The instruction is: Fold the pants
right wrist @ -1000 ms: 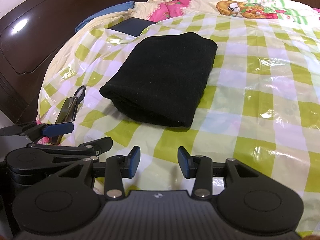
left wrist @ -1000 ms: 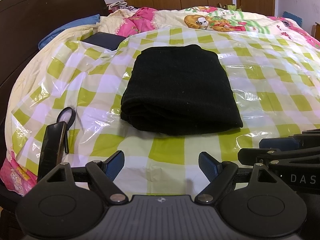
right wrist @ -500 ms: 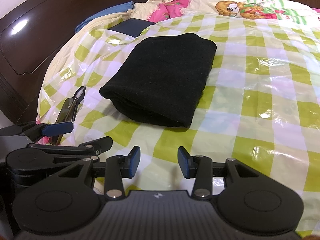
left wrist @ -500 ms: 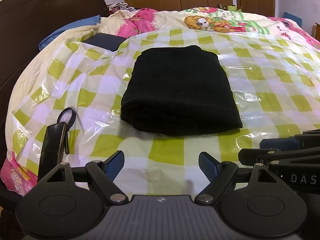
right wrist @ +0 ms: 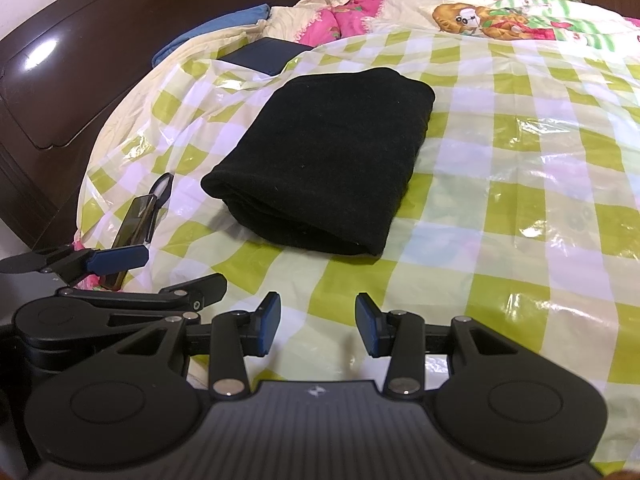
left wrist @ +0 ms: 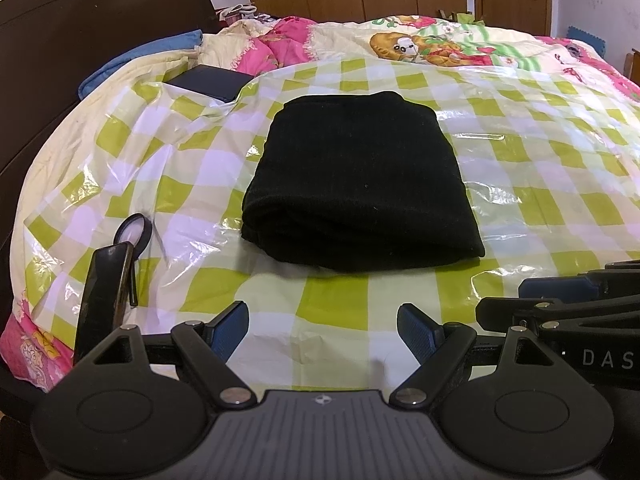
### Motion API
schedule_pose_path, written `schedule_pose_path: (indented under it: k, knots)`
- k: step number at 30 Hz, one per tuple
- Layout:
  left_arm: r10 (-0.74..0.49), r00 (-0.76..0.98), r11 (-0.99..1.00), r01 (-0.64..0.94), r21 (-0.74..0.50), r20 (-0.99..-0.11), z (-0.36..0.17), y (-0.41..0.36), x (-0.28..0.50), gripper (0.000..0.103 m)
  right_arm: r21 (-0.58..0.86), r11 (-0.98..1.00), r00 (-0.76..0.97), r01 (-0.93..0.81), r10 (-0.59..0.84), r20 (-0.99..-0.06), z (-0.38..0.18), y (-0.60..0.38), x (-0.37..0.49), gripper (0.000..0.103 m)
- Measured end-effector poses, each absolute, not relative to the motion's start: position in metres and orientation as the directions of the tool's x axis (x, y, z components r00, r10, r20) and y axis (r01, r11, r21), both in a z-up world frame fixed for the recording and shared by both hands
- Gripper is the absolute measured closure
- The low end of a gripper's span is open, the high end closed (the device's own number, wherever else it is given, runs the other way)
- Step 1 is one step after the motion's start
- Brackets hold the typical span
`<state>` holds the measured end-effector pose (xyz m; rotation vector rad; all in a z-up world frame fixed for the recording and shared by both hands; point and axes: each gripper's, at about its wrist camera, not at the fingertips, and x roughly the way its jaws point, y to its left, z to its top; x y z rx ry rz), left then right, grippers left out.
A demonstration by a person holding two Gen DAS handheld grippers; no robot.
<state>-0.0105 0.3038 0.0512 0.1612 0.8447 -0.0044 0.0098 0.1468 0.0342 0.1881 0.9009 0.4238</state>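
While both grippers rest at the near edge of the bed, the green-and-white checked plastic sheet covers most of the mattress and carries every item listed below. A cartoon-print quilt lies at the far side, and a dark wooden headboard runs along the left.

The black pants lie on the sheet near its middle, well apart from both grippers. They are folded into a thick, compact rectangle of several layers, with a fine ribbed texture. The rounded fold edges face near and left; the stacked layers show along the near-left corner. The top surface is flat and smooth. The long axis runs near to far, tilting slightly rightward at the far end in the right wrist view.

A dark flat case sits far left, partly under the sheet edge. A black phone on a ring stand lies near left.

The left gripper is spread wide and holds nothing. The right gripper has a narrower gap between its blue pads and is likewise empty. Each gripper is visible beside the other.
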Motion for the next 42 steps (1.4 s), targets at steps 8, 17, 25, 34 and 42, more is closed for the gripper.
schedule_pose_path:
  k: [8, 17, 25, 34, 42]
  knots:
    - [0.060, 0.663, 0.988, 0.069, 0.140, -0.746, 0.0514, 0.3030, -0.0103, 0.009, 0.335, 0.901, 0.543, -0.276, 0.434, -0.719, 0.0341, 0.1460, 0.0100, 0.060]
    - [0.061, 0.658, 0.989, 0.061, 0.133, -0.750, 0.0512, 0.3036, -0.0099, 0.009, 0.336, 0.901, 0.543, -0.275, 0.434, -0.719, 0.0337, 0.1461, 0.0108, 0.060]
    - [0.054, 0.659, 0.991, 0.057, 0.122, -0.750, 0.0514, 0.3058, -0.0089, 0.010, 0.342, 0.898, 0.542, -0.278, 0.440, -0.716, 0.0338, 0.1445, 0.0119, 0.060]
    - [0.062, 0.663, 0.990, 0.057, 0.133, -0.746, 0.0513, 0.3031, -0.0101, 0.010, 0.342, 0.897, 0.539, -0.279, 0.441, -0.718, 0.0335, 0.1450, 0.0117, 0.060]
    - [0.061, 0.662, 0.988, 0.065, 0.138, -0.747, 0.0514, 0.3035, -0.0107, 0.010, 0.342, 0.897, 0.537, -0.280, 0.442, -0.719, 0.0327, 0.1447, 0.0114, 0.060]
